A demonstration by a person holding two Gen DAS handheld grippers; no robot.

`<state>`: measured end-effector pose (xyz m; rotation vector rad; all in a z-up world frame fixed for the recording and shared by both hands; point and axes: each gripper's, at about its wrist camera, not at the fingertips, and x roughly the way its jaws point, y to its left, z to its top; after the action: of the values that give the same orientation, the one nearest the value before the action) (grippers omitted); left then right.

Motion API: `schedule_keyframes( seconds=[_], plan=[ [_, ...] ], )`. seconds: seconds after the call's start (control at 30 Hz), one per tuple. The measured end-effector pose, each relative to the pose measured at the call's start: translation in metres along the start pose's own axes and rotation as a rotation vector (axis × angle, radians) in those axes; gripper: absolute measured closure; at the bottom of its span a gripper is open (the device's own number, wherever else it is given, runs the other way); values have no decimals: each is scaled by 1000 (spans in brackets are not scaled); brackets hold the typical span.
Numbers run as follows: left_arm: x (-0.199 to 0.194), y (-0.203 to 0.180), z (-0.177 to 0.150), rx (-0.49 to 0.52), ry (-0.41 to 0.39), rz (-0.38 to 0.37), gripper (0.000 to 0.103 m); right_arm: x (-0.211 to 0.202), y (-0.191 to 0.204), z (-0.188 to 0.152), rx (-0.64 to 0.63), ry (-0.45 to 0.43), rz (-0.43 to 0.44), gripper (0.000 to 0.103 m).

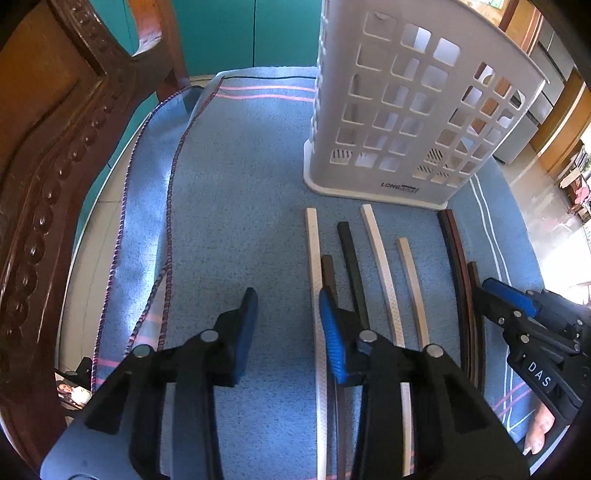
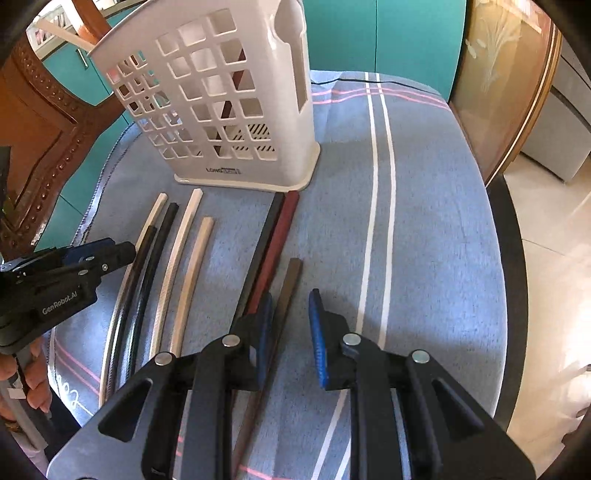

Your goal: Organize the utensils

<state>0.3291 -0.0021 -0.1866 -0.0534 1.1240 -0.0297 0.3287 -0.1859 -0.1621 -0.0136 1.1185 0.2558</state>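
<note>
Several chopsticks lie side by side on a blue cloth (image 1: 236, 192) in front of a white perforated utensil holder (image 1: 413, 110), which also shows in the right wrist view (image 2: 221, 99). They include white ones (image 1: 314, 251), black ones (image 1: 351, 258), a beige one (image 1: 412, 277) and a dark red one (image 2: 275, 251). My left gripper (image 1: 288, 325) is open and empty, its right finger over the white and dark sticks. My right gripper (image 2: 290, 332) is open and empty, with a brown chopstick (image 2: 286, 291) beside its left finger.
A carved wooden chair back (image 1: 55, 166) stands at the left. The cloth covers a round table with a dark rim (image 2: 513, 295) at the right. A teal wall (image 1: 251, 33) is behind. Tiled floor lies beyond the table's right edge.
</note>
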Motion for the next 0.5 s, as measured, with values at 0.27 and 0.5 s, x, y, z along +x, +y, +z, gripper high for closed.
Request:
schedule_keyframes(
  seconds=[0.27,0.5],
  plan=[
    [2,-14,-7,55,-6,43,80,-1,7,-2,-29,-15,-22,81],
    [-3,-8,-5,35,5,-4,94,-1,8,0,-36,-23,-18,92]
  ],
)
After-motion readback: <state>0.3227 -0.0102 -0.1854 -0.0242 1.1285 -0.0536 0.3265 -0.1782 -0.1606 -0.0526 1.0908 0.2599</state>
